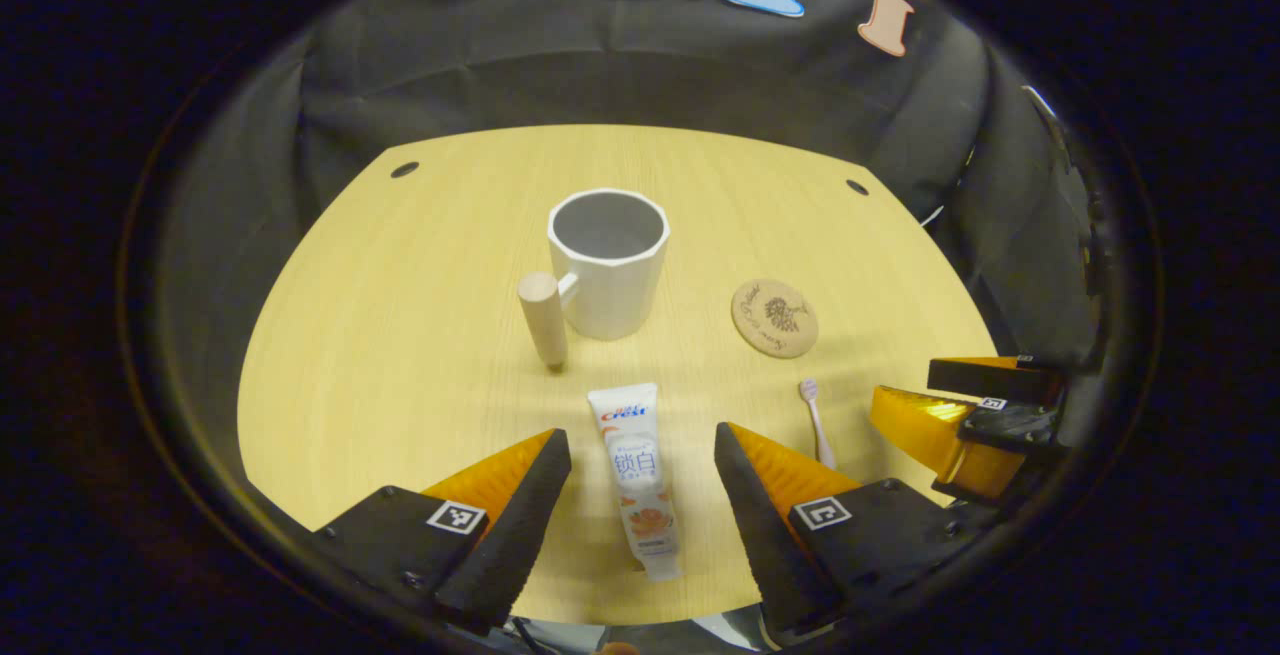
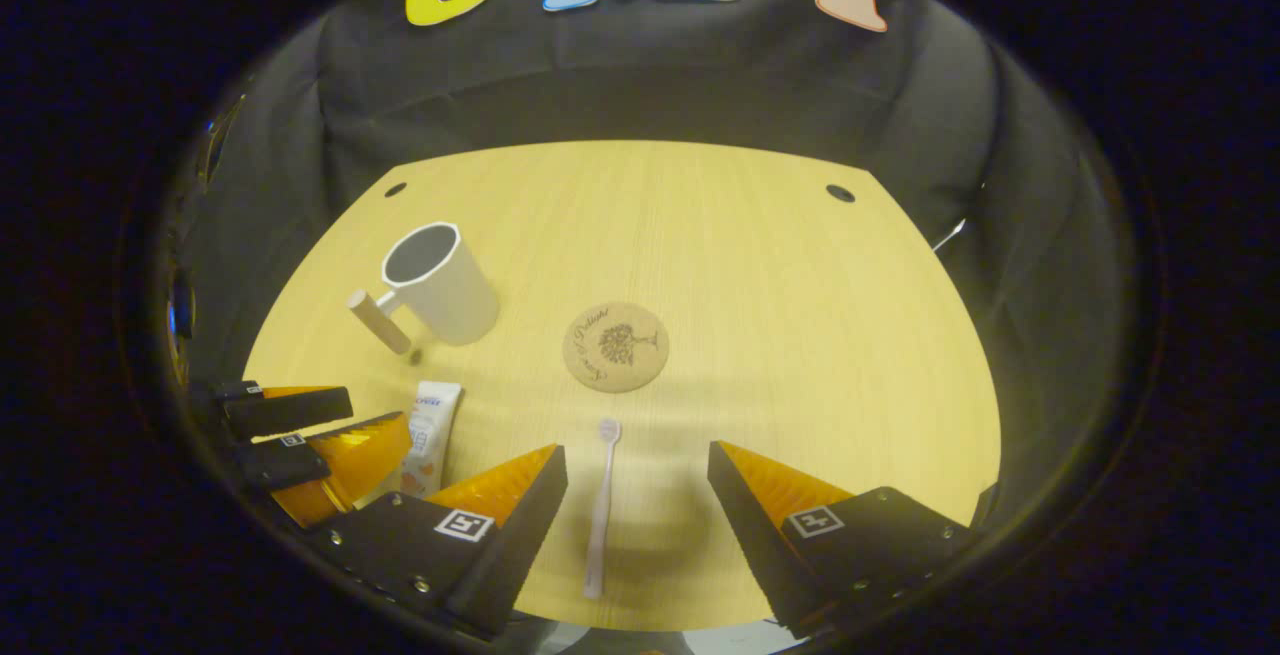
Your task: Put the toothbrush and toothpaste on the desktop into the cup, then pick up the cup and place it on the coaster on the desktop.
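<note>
Faceted white cup (image 1: 608,265) with wooden peg handle beside round cork coaster (image 1: 774,318)

In the left gripper view, a finger of the left gripper (image 1: 642,525) is hiding the lower part of the toothbrush (image 1: 815,420). In the right gripper view, the left gripper (image 2: 300,440) is covering the lower end of the toothpaste (image 2: 432,432).

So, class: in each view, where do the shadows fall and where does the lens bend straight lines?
Left gripper view: the cup casts a faint shadow rightward; the table edge bows. Right gripper view: a soft shadow lies beside the toothbrush; the table's far edge curves too.
</note>
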Tool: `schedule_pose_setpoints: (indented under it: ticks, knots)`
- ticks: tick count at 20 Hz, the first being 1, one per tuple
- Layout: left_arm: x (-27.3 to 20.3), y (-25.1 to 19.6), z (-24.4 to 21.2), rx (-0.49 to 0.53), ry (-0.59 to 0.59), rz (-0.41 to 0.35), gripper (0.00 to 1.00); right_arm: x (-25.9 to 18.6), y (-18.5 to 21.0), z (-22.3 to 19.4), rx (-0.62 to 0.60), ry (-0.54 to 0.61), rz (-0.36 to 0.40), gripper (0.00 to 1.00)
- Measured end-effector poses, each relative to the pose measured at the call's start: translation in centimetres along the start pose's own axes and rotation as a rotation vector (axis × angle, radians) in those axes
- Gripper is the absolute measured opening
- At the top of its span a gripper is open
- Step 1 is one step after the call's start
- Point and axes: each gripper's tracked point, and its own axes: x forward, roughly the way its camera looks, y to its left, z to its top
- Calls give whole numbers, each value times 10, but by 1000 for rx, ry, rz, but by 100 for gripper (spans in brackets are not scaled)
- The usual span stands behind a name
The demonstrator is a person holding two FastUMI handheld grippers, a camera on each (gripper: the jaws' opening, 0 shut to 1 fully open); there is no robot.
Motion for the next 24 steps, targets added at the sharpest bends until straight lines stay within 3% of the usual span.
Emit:
schedule_pose_setpoints:
  ticks: [8, 19, 21, 22, 23, 24]
  knots:
    - [33, 14, -33, -2, 119, 42, 96, 28, 10, -51, 14, 193, 21, 92]
    - [49, 23, -56, 27, 155, 96, 97, 39, 19, -81, -64, 293, 11, 94]
    - [49, 22, -54, 31, 147, 97, 97, 40, 20, -81, -60, 291, 11, 84]
    - [50, 22, -54, 33, 145, 97, 92, 44, 19, -84, -62, 303, 16, 75]
    - [51, 23, -53, 37, 138, 96, 82, 40, 20, -82, -45, 296, 15, 75]
    - [51, 22, -54, 39, 139, 93, 72, 42, 21, -83, -17, 298, 13, 51]
